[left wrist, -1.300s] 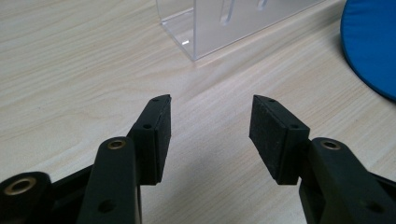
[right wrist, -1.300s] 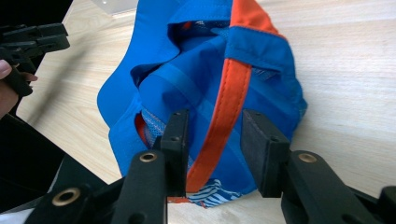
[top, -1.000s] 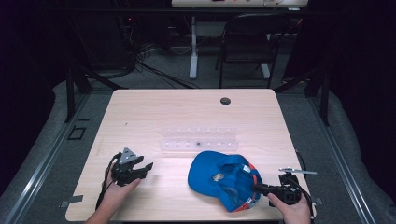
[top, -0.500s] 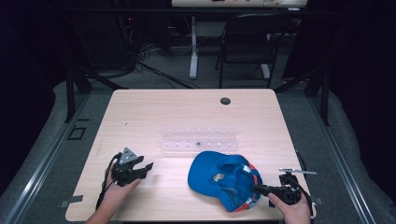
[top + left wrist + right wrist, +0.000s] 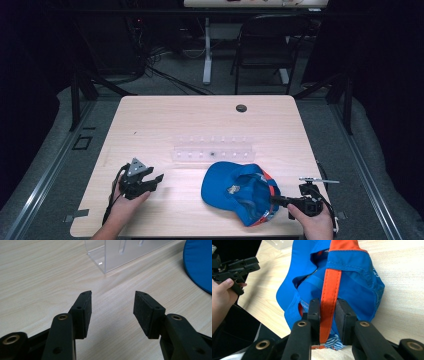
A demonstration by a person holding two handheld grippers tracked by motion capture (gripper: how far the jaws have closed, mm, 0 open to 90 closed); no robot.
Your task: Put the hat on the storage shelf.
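Right tongs: jaws, having just been closing, are pinching the orange strap of the blue cap, which is lying upside down at the desk's near right edge. Left tongs: resting spread and empty, well left of the cap, pointing toward a clear plastic rack.

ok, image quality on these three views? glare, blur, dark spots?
High view: soft and low-detail, room behind the table nearly black, clear rack faint. Left gripper view: sharp on the pads, one small glint on the rack's acrylic. Right gripper view: crisp on the orange strap of the cap, lower left corner dark.
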